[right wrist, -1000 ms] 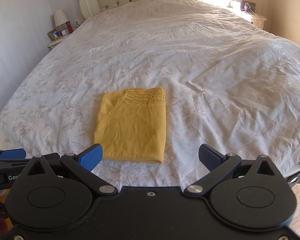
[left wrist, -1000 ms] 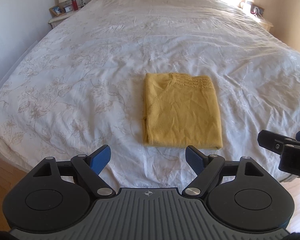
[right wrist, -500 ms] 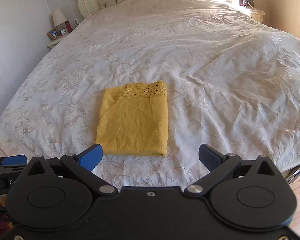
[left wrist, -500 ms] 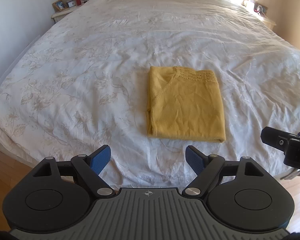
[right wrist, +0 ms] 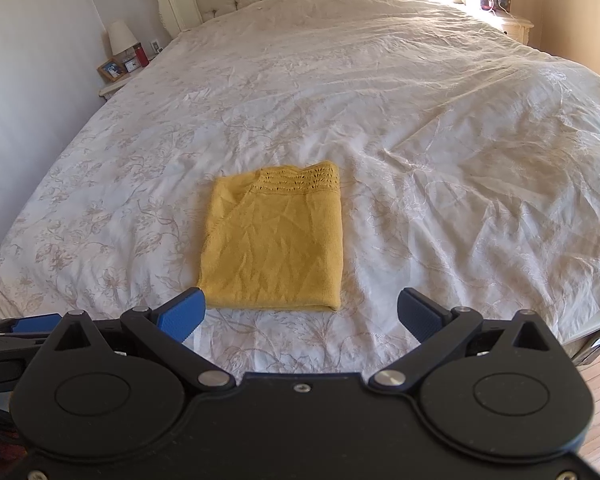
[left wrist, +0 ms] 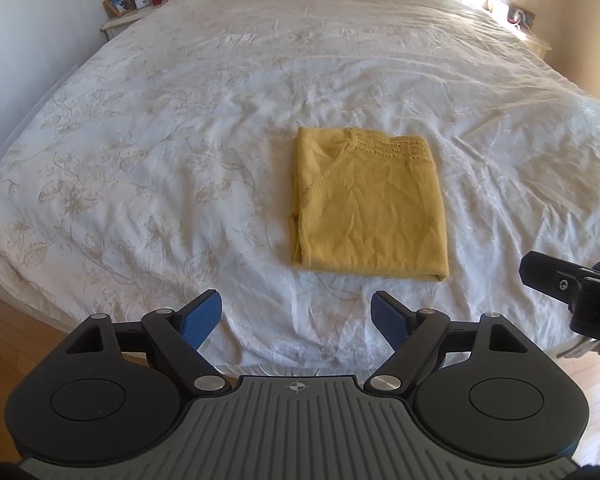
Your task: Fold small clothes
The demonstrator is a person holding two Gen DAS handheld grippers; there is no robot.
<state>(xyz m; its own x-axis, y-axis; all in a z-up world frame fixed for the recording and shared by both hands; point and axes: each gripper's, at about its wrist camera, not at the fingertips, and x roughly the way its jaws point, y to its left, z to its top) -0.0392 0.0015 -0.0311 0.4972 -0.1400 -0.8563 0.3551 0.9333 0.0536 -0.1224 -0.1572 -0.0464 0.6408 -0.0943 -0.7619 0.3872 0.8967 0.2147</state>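
Slightly shifted views only; no change to the bed (left wrist: 220,120) or the yellow garment (left wrist: 368,208) since a second ago, so no fold under way. Folded into a neat rectangle, flat on the bedspread near its foot. Left tongs (left wrist: 296,320) spread wide, holding nothing, short of the cloth. Right tongs (right wrist: 300,312) likewise spread and empty. Looks finished, or nearly.

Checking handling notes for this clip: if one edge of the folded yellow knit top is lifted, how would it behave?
The yellow knit top is creased and soft-looking, so it would probably droop. Its stacked layers would likely slide open. It looks light.
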